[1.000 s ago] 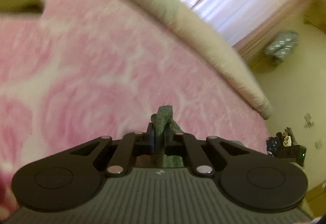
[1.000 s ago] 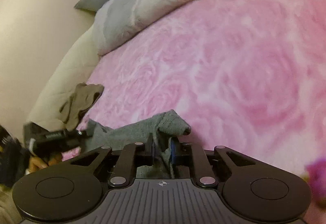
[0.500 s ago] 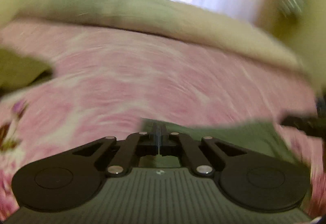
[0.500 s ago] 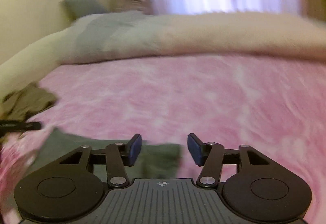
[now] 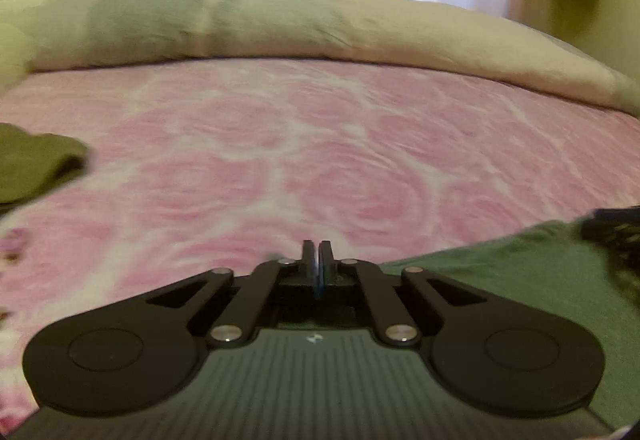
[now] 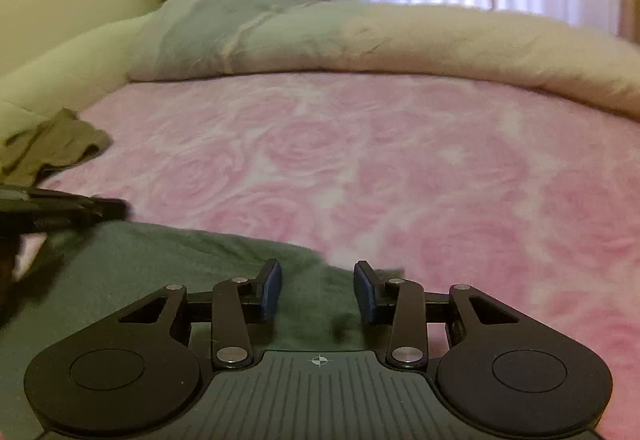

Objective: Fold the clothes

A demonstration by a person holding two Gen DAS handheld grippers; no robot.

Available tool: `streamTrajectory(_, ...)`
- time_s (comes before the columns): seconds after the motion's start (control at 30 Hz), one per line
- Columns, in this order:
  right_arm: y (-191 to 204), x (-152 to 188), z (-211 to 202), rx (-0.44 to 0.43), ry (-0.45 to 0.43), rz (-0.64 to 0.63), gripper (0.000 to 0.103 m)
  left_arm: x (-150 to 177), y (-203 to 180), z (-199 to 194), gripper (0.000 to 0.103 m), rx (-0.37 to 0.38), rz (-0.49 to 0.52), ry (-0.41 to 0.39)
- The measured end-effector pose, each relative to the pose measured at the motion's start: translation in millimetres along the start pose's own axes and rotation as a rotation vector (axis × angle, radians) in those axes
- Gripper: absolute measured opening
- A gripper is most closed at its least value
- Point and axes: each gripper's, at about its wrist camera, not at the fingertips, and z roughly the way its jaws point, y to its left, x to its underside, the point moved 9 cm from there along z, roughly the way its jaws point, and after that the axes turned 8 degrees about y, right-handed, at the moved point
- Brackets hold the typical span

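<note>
Laid flat on the pink blanket (image 6: pixel 400 160): green garment (image 6: pixel 180 260), ready for folding. Right gripper (image 6: pixel 318 290) released above its corner, just been narrowing; left gripper (image 5: pixel 319 260) clenched, empty.

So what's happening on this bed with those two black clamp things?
A person is folding clothes with a handheld gripper in each hand. A green garment lies spread flat on the pink blanket. The right gripper stands open over the garment's edge, pressing nothing; its jaws have just been closing a little. The left gripper is shut with nothing visible between its fingers. A second, olive garment lies crumpled at the far left, beside the rolled-back duvet.
</note>
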Motion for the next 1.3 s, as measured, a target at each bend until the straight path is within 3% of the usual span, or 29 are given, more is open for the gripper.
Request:
streamTrajectory(0.1, -35.1, -2.1, -36.9, 0.15, -0.034, 0.09, 0.039, 4.6, 7.6, -41.9, 0.002, -0.003, -0.037, -0.024)
streamTrajectory(0.23, -9.5, 4.8, -97.3, -0.022, -0.114, 0.065, 0.038, 23.1, -13.4, -91.3, 0.002, 0.104, -0.058, -0.05)
streamTrajectory(0.3, 31.1, 19.6, -110.0, -0.138, -0.108, -0.047, 0.038, 40.7, -31.6, -96.5, 0.002, 0.156, -0.037, -0.032)
streamTrajectory(0.33, 40.3, 29.5, -106.6, -0.144, -0.084, -0.077, 0.038, 50.1, -39.1, -95.4, 0.002, 0.171, -0.026, -0.016)
streamTrajectory(0.43, 48.1, 63.0, -87.3, -0.082, -0.001, -0.119, 0.038, 71.6, -28.0, -75.7, 0.002, 0.106, -0.045, 0.032)
streamTrajectory(0.5, 28.0, 74.0, -74.8, -0.033, 0.029, -0.059, 0.038, 80.6, -9.3, -67.0, 0.002, 0.044, -0.074, 0.042)
streamTrajectory(0.6, -9.7, 72.6, -80.3, -0.01, 0.038, 0.085, 0.038, 75.6, 15.8, -86.2, 0.002, -0.014, -0.131, 0.034)
streamTrajectory(0.67, -18.0, 67.7, -99.9, 0.048, 0.022, 0.084, 0.038, 71.5, 21.5, -106.4, 0.001, -0.054, -0.127, 0.009)
streamTrajectory(0.73, -11.8, 61.9, -122.9, 0.059, -0.021, 0.062, 0.038, 70.3, 11.3, -128.1, 0.001, -0.002, -0.13, -0.017)
streamTrajectory(0.87, 42.0, 70.2, -148.5, -0.058, -0.066, -0.015, 0.038, 93.7, -40.7, -151.5, 0.002, 0.117, -0.063, -0.013)
streamTrajectory(0.93, 69.3, 89.0, -143.8, -0.043, -0.034, -0.104, 0.038, 115.9, -56.4, -143.5, 0.003, 0.092, -0.016, 0.029)
streamTrajectory(1.0, 80.5, 114.1, -132.5, 0.008, 0.035, -0.166, 0.038, 139.2, -52.4, -132.1, 0.003, 0.036, -0.04, 0.08)
streamTrajectory(1.13, 63.3, 136.0, -127.0, 0.019, 0.134, -0.114, 0.038, 155.2, -33.2, -145.5, 0.003, 0.027, -0.154, 0.09)
streamTrajectory(1.2, 58.2, 136.6, -136.6, 0.015, 0.147, -0.085, 0.038, 151.4, -32.1, -156.2, 0.002, 0.003, -0.143, 0.085)
streamTrajectory(1.3, 65.1, 127.8, -153.6, 0.031, 0.091, -0.096, 0.038, 145.1, -34.9, -167.1, 0.003, -0.02, -0.127, 0.064)
